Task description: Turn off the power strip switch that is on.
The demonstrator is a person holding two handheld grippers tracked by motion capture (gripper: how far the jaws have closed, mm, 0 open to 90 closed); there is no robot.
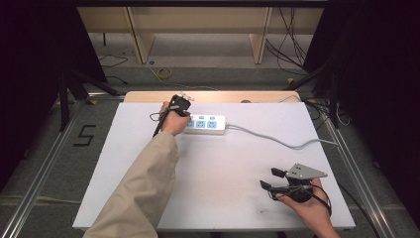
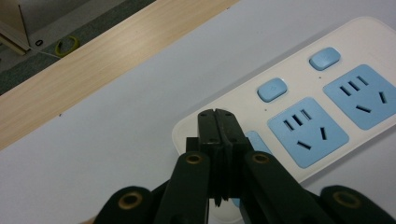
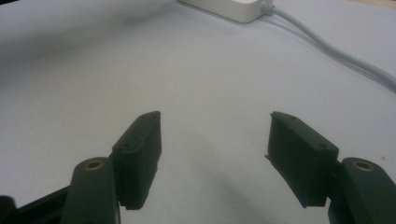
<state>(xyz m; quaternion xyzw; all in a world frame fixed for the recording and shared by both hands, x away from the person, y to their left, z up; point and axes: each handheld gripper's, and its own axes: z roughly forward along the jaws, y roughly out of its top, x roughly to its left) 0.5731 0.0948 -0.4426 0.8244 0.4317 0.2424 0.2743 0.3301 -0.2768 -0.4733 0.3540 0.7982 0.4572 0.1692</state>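
**Power strip at far edge; left jaws pressed shut over its end**

White worktop (image 1: 213,168), dim room beyond. Power strip (image 1: 205,124) lying near far edge, cable (image 1: 277,141) trailing toward right edge. Left gripper (image 2: 218,122) closed, empty, tips over strip's end switch. Right gripper (image 3: 215,154) spread wide near front right corner. Judged rigid, light, smooth-cased; best gripped across narrow sides. No containers present.

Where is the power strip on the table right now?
In the high view the power strip lies at the far middle of the white table, its cable running right. The left gripper is at its left end, jaws shut.
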